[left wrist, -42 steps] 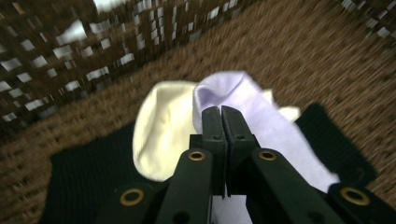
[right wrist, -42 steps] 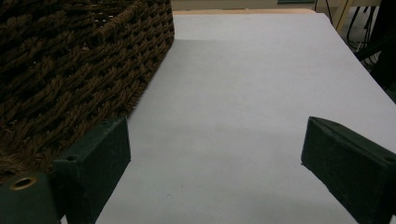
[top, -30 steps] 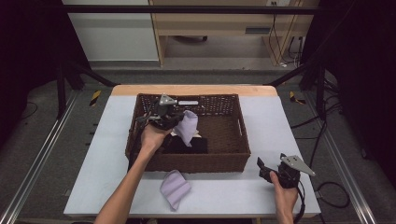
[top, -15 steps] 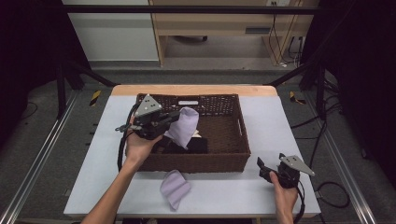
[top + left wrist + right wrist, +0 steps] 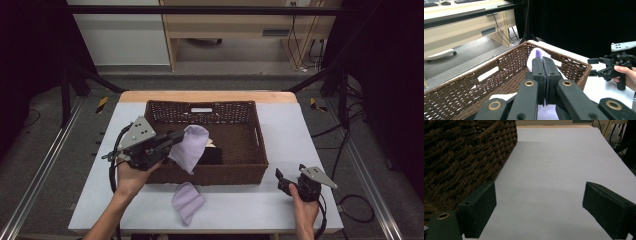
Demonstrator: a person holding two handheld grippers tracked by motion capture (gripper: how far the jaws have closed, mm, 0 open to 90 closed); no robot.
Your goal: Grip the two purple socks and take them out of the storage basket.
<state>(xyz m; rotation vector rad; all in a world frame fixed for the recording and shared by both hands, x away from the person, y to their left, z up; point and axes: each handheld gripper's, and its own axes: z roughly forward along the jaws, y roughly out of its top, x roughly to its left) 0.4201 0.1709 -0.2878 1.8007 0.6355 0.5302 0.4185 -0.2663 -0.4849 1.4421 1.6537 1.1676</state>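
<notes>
Lifted and drawn back toward the basket's near left corner since half a second ago, the left gripper (image 5: pixel 176 136) keeps its jaws pressed together on a lilac cloth (image 5: pixel 189 148), which hangs from the tips over the near-left part of the wicker basket (image 5: pixel 250 150); in the left gripper view the cloth (image 5: pixel 536 55) shows as a pale fold just past the closed jaws, above the basket's inside. Below it, inside the basket, lie a dark item (image 5: pixel 211 156) and a bit of something pale beside it. A second lilac cloth (image 5: pixel 187 201) lies crumpled on the white table (image 5: pixel 300 130), just in front of the basket's near wall. The right gripper (image 5: pixel 281 181) has stayed at the near right of the table, jaws spread wide with nothing between them, next to the basket's corner.
</notes>
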